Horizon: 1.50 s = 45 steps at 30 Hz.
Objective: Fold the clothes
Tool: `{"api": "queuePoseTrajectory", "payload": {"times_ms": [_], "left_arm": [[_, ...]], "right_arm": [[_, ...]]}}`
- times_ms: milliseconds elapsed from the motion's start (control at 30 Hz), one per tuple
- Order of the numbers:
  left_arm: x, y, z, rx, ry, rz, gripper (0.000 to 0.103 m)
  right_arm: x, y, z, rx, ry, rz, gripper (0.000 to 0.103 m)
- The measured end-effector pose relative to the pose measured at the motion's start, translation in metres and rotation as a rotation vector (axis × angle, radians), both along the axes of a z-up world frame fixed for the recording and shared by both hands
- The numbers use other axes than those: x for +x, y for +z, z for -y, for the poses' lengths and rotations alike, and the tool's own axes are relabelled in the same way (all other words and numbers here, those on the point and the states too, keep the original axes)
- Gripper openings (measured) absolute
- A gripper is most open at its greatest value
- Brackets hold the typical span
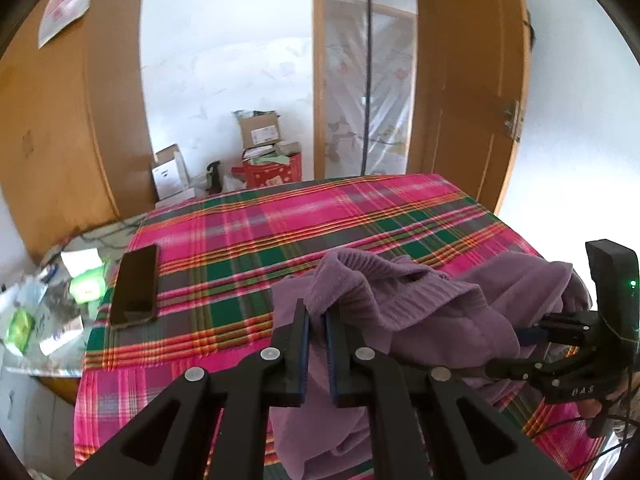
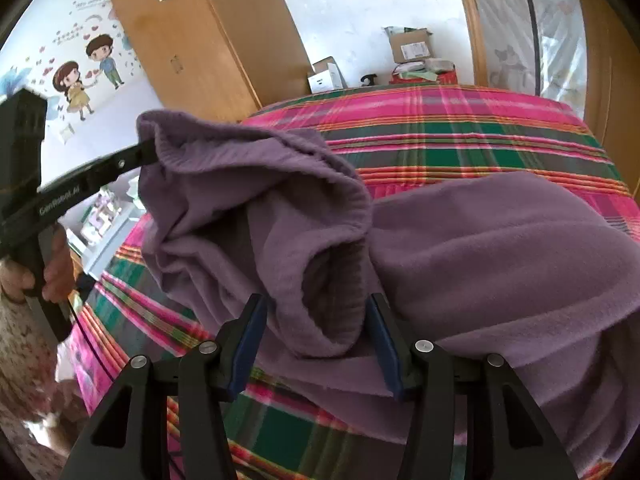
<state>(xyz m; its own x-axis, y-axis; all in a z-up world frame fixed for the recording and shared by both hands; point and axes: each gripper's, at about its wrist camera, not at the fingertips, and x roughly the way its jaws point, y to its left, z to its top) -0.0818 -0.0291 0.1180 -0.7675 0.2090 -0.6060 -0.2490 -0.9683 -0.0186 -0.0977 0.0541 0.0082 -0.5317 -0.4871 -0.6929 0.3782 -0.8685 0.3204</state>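
A purple fleece garment point(image 1: 420, 312) lies bunched on the pink and green plaid bedcover point(image 1: 280, 220). My left gripper point(image 1: 318, 312) is shut on its ribbed edge and holds that edge up off the bed. From the right wrist view the same garment point(image 2: 500, 248) hangs from the left gripper point(image 2: 150, 152) at the upper left. My right gripper point(image 2: 316, 304) stands open, and a hanging fold of the garment sits between its blue pads point(image 2: 384, 344) without being pinched. In the left wrist view the right gripper point(image 1: 528, 334) shows at the right edge, its tips against the cloth.
A dark phone point(image 1: 135, 286) lies on the bedcover's left side. A cluttered side table point(image 1: 48, 300) stands left of the bed. Cardboard boxes point(image 1: 260, 132) sit by the far wall, with a wooden door point(image 1: 480, 80) beyond. A person's hand point(image 2: 56, 268) grips the left handle.
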Motion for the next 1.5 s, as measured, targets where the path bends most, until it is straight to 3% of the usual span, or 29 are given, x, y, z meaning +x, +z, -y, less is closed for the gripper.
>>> {"api": "queuePoseTrajectory", "payload": {"times_ms": [67, 167, 533, 833, 1167, 1500], "left_arm": [[0.001, -0.001, 0.01, 0.013, 0.024, 0.003, 0.008], [0.004, -0.004, 0.025, 0.03, 0.059, 0.002, 0.007], [0.016, -0.013, 0.083, 0.126, 0.193, 0.016, 0.007], [0.02, -0.026, 0.117, 0.178, 0.271, 0.035, 0.007], [0.023, -0.038, 0.149, 0.246, 0.343, 0.055, 0.006], [0.022, -0.058, 0.176, 0.303, 0.397, 0.107, 0.006]], "right_arm": [[-0.004, 0.001, 0.002, -0.008, 0.001, 0.012, 0.032], [-0.007, 0.003, 0.009, 0.015, 0.008, 0.004, 0.01], [-0.02, 0.048, 0.041, 0.142, 0.028, -0.186, 0.01], [-0.062, 0.073, 0.086, 0.202, 0.05, -0.3, 0.01], [-0.111, 0.08, 0.151, 0.307, 0.109, -0.4, 0.01], [-0.152, 0.065, 0.212, 0.389, 0.185, -0.433, 0.01]]}}
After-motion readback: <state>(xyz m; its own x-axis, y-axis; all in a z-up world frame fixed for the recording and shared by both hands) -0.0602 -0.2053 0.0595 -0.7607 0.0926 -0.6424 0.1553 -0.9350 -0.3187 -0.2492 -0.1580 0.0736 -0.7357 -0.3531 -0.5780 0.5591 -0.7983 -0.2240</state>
